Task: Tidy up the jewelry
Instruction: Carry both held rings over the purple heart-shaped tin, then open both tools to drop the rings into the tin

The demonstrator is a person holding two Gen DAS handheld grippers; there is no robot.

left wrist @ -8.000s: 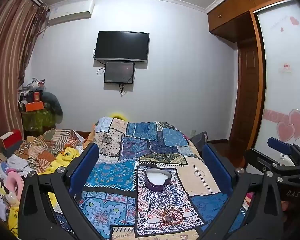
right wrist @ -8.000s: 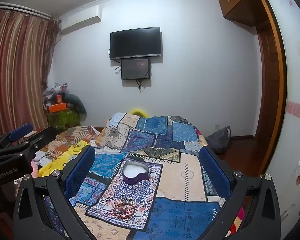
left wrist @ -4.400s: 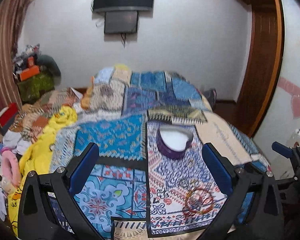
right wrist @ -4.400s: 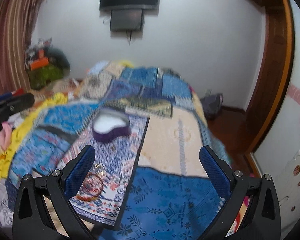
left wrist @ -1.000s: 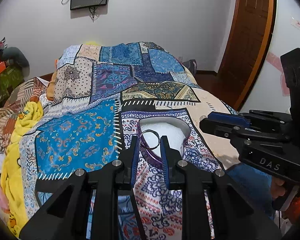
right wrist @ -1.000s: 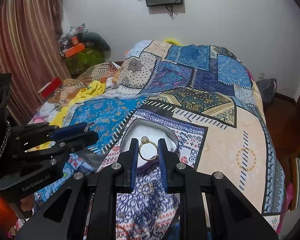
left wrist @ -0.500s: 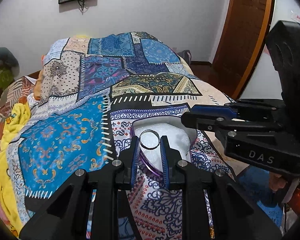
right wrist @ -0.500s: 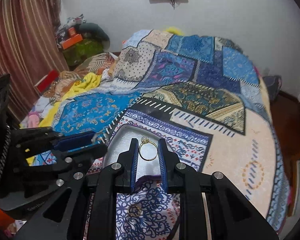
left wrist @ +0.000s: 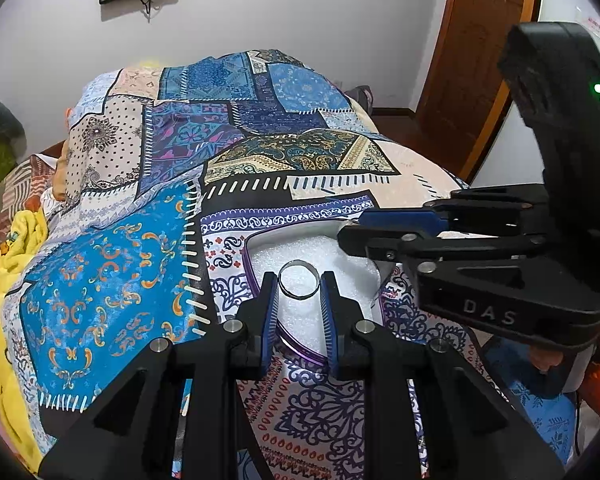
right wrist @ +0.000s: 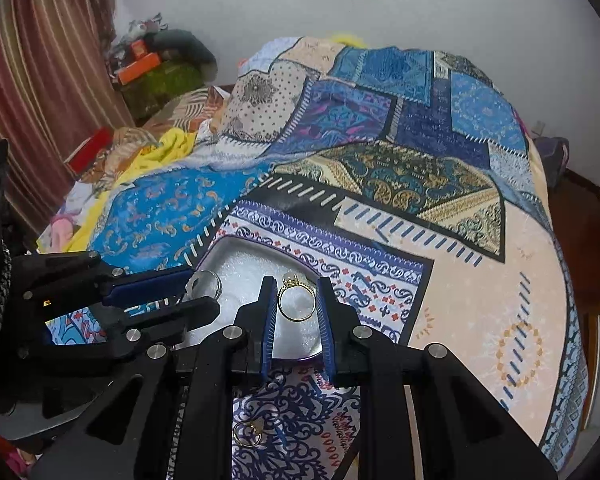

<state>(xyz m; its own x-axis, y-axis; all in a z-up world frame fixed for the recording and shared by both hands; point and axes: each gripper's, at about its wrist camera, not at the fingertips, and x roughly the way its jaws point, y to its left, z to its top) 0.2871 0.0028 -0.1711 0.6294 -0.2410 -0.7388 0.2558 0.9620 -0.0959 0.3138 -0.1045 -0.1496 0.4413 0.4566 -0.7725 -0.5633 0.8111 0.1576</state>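
A purple heart-shaped box [left wrist: 256,276] with white foam lining lies open on the patchwork bedspread. My left gripper [left wrist: 299,285] is shut on a plain silver ring [left wrist: 299,269], held just above the foam. My right gripper [right wrist: 296,295] is shut on a gold ring [right wrist: 281,305] with a small setting, also over the box [right wrist: 220,250]. In the right wrist view the left gripper [right wrist: 204,288] comes in from the left with its silver ring [right wrist: 216,282]. In the left wrist view the right gripper [left wrist: 350,234] reaches in from the right over the box's far lobe.
Another gold ring [right wrist: 249,432] lies on the bedspread in front of the box, under my right gripper. Yellow cloth [right wrist: 172,148] and piled clothes lie at the bed's left side. A wooden door [left wrist: 472,60] stands at the right. The bed's right edge [right wrist: 568,320] drops off.
Both grippers have sunk closer to the heart box, each still holding its ring. The box now looks larger under the rings, and the two grippers stand nearer each other.
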